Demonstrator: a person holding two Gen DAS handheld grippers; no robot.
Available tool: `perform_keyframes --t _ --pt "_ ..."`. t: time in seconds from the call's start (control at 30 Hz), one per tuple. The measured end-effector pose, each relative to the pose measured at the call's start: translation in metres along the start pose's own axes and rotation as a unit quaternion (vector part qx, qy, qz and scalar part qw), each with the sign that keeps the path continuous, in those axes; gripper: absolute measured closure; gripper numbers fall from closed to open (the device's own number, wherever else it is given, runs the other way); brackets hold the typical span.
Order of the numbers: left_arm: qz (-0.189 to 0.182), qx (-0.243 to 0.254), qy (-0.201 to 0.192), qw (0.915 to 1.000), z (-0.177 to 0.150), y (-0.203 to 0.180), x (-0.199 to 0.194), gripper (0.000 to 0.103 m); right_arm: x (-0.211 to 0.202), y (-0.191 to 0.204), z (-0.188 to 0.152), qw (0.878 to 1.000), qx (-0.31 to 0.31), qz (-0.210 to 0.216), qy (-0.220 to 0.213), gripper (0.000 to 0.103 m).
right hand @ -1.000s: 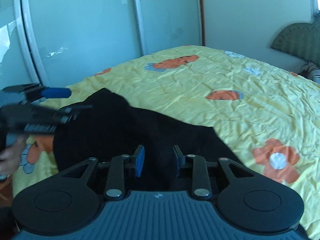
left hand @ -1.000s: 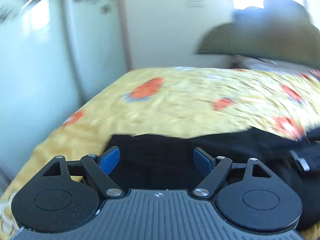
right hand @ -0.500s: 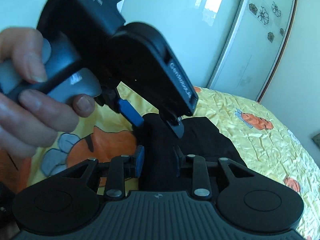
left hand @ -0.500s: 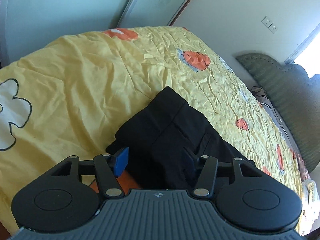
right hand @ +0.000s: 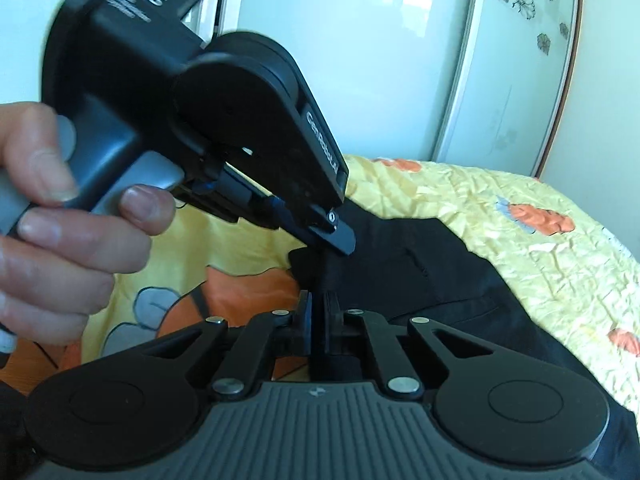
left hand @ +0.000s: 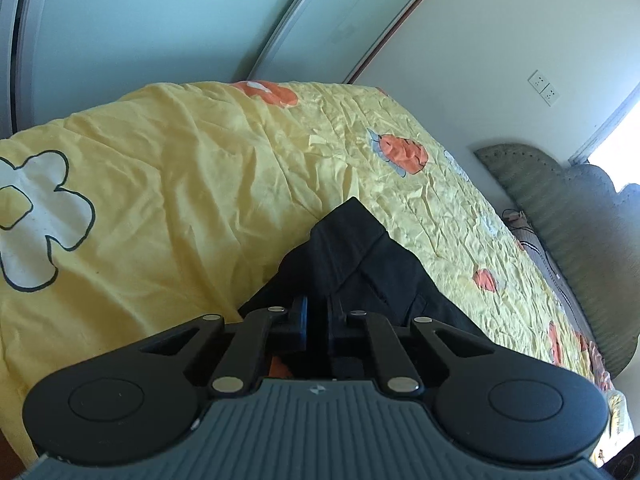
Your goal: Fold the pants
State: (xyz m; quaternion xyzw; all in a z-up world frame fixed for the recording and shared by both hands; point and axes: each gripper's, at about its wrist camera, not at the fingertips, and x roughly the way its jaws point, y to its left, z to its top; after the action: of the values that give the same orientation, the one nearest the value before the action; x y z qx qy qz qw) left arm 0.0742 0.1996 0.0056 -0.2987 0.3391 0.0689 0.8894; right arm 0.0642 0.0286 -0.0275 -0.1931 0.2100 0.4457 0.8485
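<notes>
Black pants [left hand: 360, 256] lie on a yellow flowered bedspread [left hand: 180, 184], near its edge. My left gripper [left hand: 318, 312] is shut on the near edge of the pants. In the right wrist view the pants [right hand: 420, 264] stretch away to the right. My right gripper [right hand: 318, 312] is shut on the pants edge too, just below the left gripper [right hand: 340, 240], which a hand [right hand: 60, 216] holds at close range. The two grips sit close together on the same end of the pants.
White sliding wardrobe doors [left hand: 160, 32] stand behind the bed. A grey-green headboard [left hand: 560, 216] is at the far right. The bedspread edge [right hand: 152, 312] drops off at the near left in the right wrist view.
Both grippers have closed on the pants edge; half a second ago their jaws were apart. The left gripper has dropped closer to the cloth.
</notes>
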Motion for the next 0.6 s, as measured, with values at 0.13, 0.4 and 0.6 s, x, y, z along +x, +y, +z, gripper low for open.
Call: perform_keyframes --t 0.13,0.4,0.6 --pt "0.035 0.031 0.000 0.9989 -0.012 -0.003 0.007 0.092 0.008 -0.009 -0.006 0.999 0.036 0.025 0.019 0.097" --pt "0.111 0.128 -0.064 0.9835 -0.016 -0.034 -0.013 0.068 -0.088 -0.058 -0.031 0.987 0.151 -0.046 -0.035 0.094" --pt "0.095 0.231 -0.110 0.9621 -0.040 -0.095 -0.028 0.064 -0.179 -0.119 -0.119 0.937 0.265 -0.229 0.010 0.092"
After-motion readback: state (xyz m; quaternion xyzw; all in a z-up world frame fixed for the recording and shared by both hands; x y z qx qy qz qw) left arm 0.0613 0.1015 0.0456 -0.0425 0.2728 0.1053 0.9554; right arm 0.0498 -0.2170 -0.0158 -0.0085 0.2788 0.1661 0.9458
